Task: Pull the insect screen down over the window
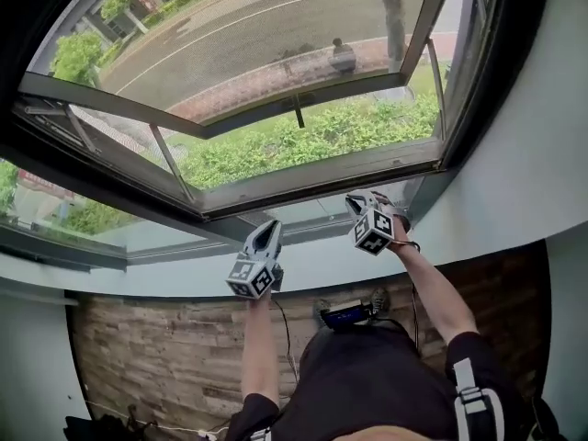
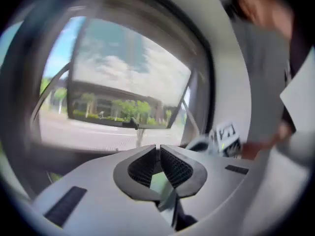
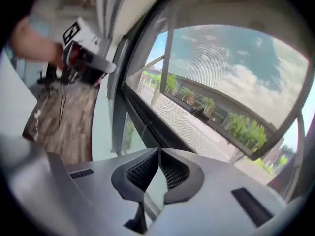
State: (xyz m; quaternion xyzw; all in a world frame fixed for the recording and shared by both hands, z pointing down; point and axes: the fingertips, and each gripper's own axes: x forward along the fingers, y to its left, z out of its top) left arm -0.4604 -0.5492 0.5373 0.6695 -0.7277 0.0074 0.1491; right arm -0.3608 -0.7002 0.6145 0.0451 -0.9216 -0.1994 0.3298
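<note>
**Head view:** The window (image 1: 459, 108) fills the upper half. A fine mesh, the insect screen (image 1: 230, 44), lies across its opening, over the road (image 1: 184, 62) and the hedge (image 1: 322, 131) outside. Which rail is the screen's lower edge I cannot tell. The 2 grippers sit just below the pale rail (image 1: 322, 175) at the bottom of the opening. The left gripper (image 1: 268, 228) is at 7 o'clock from picture centre and the right gripper (image 1: 358, 200) at 4 o'clock. Both point up at the frame, well apart from each other.

**Left gripper view:** The left gripper (image 2: 158, 149) has its 2 jaws closed, the tips meeting, with nothing between the ribbed pads. The out-swung sash (image 2: 128, 82) is at 12 o'clock. The right gripper (image 2: 224, 137) is at 3 o'clock, blurred.

**Right gripper view:** The right gripper (image 3: 158, 154) also has its jaws brought together at the tips and holds nothing. The mesh of the insect screen (image 3: 211, 48) shows from 12 to 2 o'clock, in front of sky and trees. The left gripper (image 3: 81, 48) is at 10 o'clock.
</note>
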